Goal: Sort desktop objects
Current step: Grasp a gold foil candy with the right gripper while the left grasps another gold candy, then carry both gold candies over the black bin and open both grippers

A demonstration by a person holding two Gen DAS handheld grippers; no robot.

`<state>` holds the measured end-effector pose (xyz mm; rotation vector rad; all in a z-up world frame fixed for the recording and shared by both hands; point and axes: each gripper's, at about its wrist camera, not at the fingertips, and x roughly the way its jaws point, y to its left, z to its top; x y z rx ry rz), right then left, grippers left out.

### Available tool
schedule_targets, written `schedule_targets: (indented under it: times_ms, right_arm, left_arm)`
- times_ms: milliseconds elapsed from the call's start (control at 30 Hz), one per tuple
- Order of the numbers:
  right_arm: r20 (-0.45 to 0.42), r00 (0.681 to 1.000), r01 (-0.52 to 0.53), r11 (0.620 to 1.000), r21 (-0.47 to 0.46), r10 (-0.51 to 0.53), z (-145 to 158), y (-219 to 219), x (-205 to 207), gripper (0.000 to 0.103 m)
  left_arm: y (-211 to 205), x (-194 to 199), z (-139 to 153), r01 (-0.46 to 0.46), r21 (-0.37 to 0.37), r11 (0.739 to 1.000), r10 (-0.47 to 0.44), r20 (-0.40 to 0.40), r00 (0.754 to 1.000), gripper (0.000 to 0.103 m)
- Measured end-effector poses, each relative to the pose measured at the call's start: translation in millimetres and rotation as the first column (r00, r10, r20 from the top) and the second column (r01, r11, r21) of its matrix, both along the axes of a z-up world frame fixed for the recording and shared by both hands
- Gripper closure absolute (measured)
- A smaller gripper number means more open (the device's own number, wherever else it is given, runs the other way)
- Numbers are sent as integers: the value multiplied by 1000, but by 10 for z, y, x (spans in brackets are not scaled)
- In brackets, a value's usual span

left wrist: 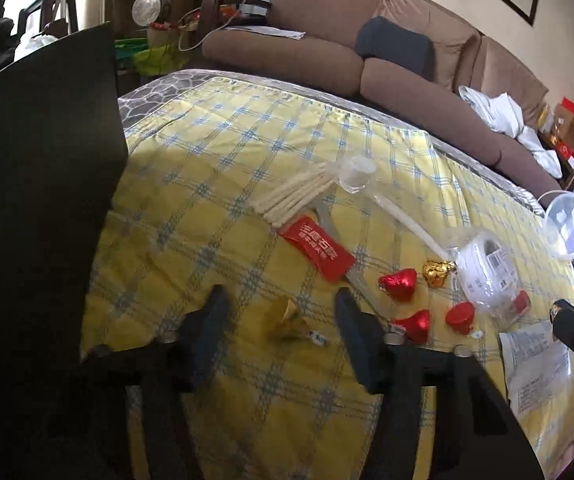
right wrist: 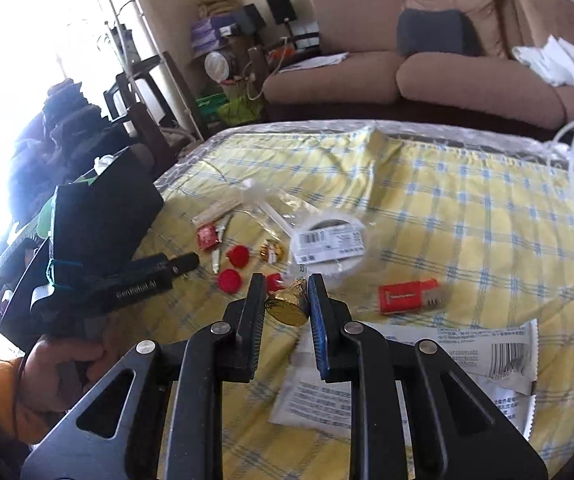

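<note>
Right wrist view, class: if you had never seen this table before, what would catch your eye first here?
First, the gold foil candy pinched in the right tool, close in the foreground. Behind it lies a scatter of red foil candies on the yellow checked tablecloth, beside a clear-wrapped tape roll. At left, the left tool reaches in from a black bin, open around another gold candy.

I count three red foil-wrapped chocolates (left wrist: 398,282) and three gold foil-wrapped chocolates (left wrist: 439,273) on the yellow checked cloth, one red printed sachet (left wrist: 317,253), one bundle of pale sticks (left wrist: 293,197), one clear-wrapped white roll with a barcode label (right wrist: 329,245), one red-and-grey box (right wrist: 407,295) and two black grippers (right wrist: 286,282)
</note>
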<state>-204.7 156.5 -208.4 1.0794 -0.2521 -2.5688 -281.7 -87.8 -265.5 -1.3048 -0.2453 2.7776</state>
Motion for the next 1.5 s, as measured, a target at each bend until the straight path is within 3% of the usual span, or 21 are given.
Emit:
schedule_targets:
  times_ms: [33,67,167,300,433,533,667,800,900,967,1067,1200,1300,1400,1500]
  right_arm:
    - [7,1000,2,1000,-9,-2,-21,19,-11,83]
    - [11,1000,4,1000,-20,-3,-34,36,-20,83]
    - [11,1000,12,1000,-20,-11,-32,65,-30,83]
    - [-5,1000,9,999,-45,-9,31,80,9,83]
    - [-29,1000,2,997,-78,-4,141,108,49,83]
    - [-46,999,-13,993,-121,8,235,129,82,83]
    - [-71,997,-19,994,-112,11,357,97,131,83]
    - [-103,994,-49,990,-131,36,514,20,203,83]
    - [-131,988,-95,984,-153,75,641,-103,278,83]
    - [-148,983,-135,978,-162,111,725,-237,341,83]
    - [-175,967,-213,966,-150,186,847,-566,467,83]
    - [-207,923,-348,933,-95,323,983,-1157,696,83]
    - [-211,884,-436,899,-51,417,1015,-1601,832,83]
    - [-189,878,-452,892,-27,439,1019,-1990,797,83]
    - [-180,868,-481,874,-70,464,1026,-2290,692,83]
  left_arm:
    - [-9,24,23,-7,-9,1000,7,0,1000,76]
    - [-28,30,25,-12,9,1000,12,13,1000,87]
    - [-126,110,59,-1,111,994,-2,23,1000,93]
    - [-43,271,138,46,27,999,-46,16,999,96]
    - [-33,538,329,58,53,997,-59,21,998,96]
    - [31,790,568,103,55,993,-103,-11,995,96]
    - [-36,1066,996,96,96,991,-90,-57,994,96]
    - [-225,1499,1666,37,-20,999,-40,-227,973,95]
    - [-463,1888,2056,-117,-165,979,51,-355,933,95]
    - [-698,2119,2173,-214,-174,961,128,-408,904,95]
    - [-1015,2297,2150,-305,-115,945,231,-426,875,95]
    - [-1321,2306,1969,-325,-27,945,291,-378,879,95]
    - [-1538,2355,1893,-344,25,938,328,-380,865,95]
    - [-1772,2394,1774,-371,103,923,382,-353,854,95]
    - [-1900,2394,1649,-396,125,910,415,-319,852,95]
